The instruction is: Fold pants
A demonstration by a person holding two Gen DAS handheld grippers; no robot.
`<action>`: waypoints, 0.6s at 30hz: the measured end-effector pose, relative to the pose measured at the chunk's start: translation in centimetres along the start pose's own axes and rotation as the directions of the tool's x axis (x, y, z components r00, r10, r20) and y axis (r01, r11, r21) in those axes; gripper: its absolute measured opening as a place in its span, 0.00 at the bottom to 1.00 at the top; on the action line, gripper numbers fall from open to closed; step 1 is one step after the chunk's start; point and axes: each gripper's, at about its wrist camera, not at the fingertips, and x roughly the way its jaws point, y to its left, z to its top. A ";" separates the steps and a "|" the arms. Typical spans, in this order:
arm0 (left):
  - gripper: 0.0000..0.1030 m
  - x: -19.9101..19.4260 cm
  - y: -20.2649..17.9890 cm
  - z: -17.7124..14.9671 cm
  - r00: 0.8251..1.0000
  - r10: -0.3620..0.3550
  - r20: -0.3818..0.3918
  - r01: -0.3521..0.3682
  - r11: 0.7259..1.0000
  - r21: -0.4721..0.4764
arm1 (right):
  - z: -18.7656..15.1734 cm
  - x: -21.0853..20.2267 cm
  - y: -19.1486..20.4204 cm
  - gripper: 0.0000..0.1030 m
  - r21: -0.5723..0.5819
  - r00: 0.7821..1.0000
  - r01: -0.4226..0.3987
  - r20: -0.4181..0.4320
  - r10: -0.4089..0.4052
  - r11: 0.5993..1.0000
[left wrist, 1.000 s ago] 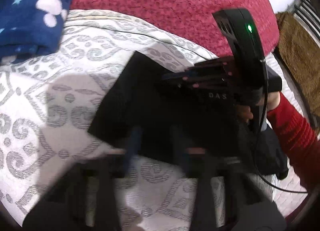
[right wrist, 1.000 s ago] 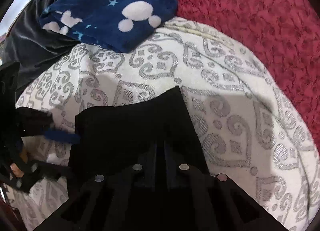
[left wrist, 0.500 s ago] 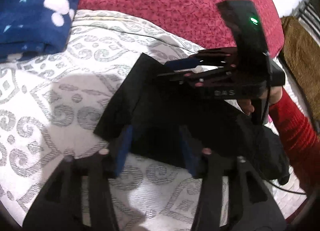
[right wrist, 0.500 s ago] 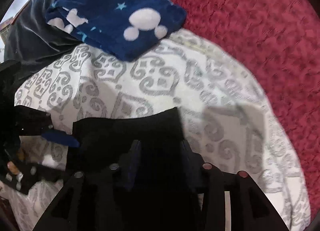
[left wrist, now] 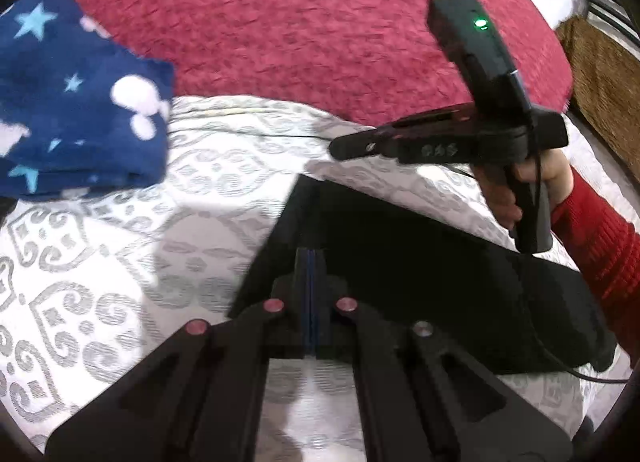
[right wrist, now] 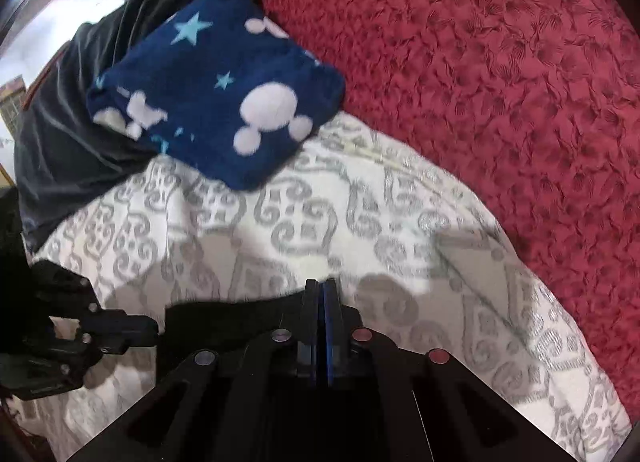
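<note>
The black pants (left wrist: 420,274) lie folded flat on the white patterned bedspread (left wrist: 120,262). My left gripper (left wrist: 311,258) hovers over their near left corner, its blue pads pressed together with nothing between them. My right gripper (left wrist: 340,146), held by a hand in a red sleeve, hangs shut above the far edge of the pants. In the right wrist view, my right gripper (right wrist: 320,290) is shut and empty above the edge of the pants (right wrist: 224,326), with the left gripper (right wrist: 132,330) at the lower left.
A folded blue fleece (left wrist: 80,114) with stars and white mouse heads lies at the far left, also seen as the blue fleece (right wrist: 224,94) on a dark grey garment (right wrist: 72,122). A red blanket (left wrist: 320,22) covers the far side. A brown woven thing (left wrist: 600,82) stands at the right.
Both grippers stood open over the pants half a second ago; now both are shut and have risen clear. The pants stay flat on the bedspread.
</note>
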 end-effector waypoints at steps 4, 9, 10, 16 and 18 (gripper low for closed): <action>0.11 2.5 1.9 -0.6 0.989 -0.023 -0.146 0.011 0.997 -0.081 | 1.0 1.8 0.3 0.02 -0.019 0.998 -0.028 -0.063 0.027 0.999; 0.68 2.4 -0.2 -1.0 0.988 -0.038 -0.151 0.041 0.999 0.011 | -1.1 3.3 1.4 0.47 -0.109 0.986 0.023 -0.163 -0.041 0.994; 0.68 2.6 -0.8 -1.1 0.986 -0.031 -0.161 0.038 0.999 0.035 | -1.7 3.5 1.6 0.53 -0.127 0.983 0.045 -0.173 -0.067 0.991; 0.19 3.7 -1.2 -0.8 0.979 -0.027 -0.201 0.037 0.998 0.045 | -3.4 3.4 1.2 0.10 -0.079 0.986 0.056 -0.152 -0.068 0.995; 0.15 3.6 -1.9 -0.6 0.982 -0.009 -0.189 0.024 0.997 0.078 | -3.5 2.8 1.3 0.10 -0.077 0.989 0.055 -0.135 -0.065 0.996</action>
